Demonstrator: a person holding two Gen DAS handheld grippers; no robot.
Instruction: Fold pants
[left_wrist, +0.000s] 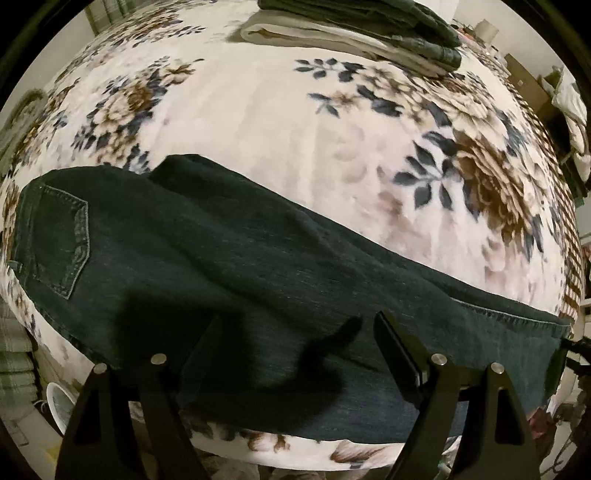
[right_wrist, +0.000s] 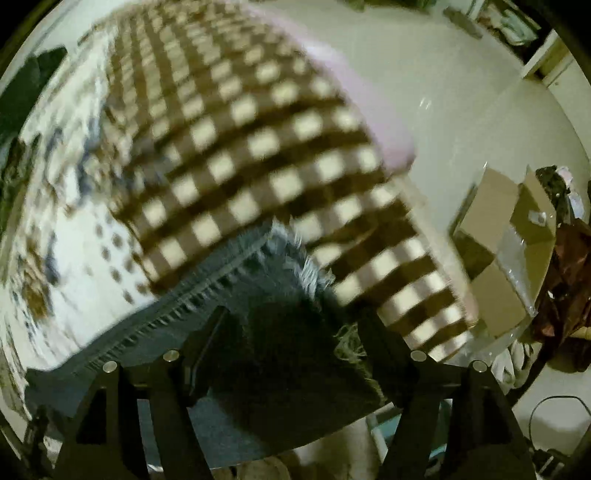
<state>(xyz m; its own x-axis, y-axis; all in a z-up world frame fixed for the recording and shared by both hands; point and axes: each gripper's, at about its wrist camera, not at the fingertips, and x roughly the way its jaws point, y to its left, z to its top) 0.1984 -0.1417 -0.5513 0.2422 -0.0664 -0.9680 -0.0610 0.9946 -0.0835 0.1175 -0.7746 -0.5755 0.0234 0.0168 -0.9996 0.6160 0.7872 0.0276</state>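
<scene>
While motion blurs the right view, we see dark denim pants (left_wrist: 221, 258) flat on a floral fleece blanket (left_wrist: 295, 129), hem cut off; left gripper (left_wrist: 291, 332) and right gripper (right_wrist: 291, 325) gape, gripping nothing.

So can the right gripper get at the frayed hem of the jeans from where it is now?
Probably yes. The right gripper hangs right over the frayed hem with jaws spread and nothing between them and the denim, though the view is blurred.
</scene>
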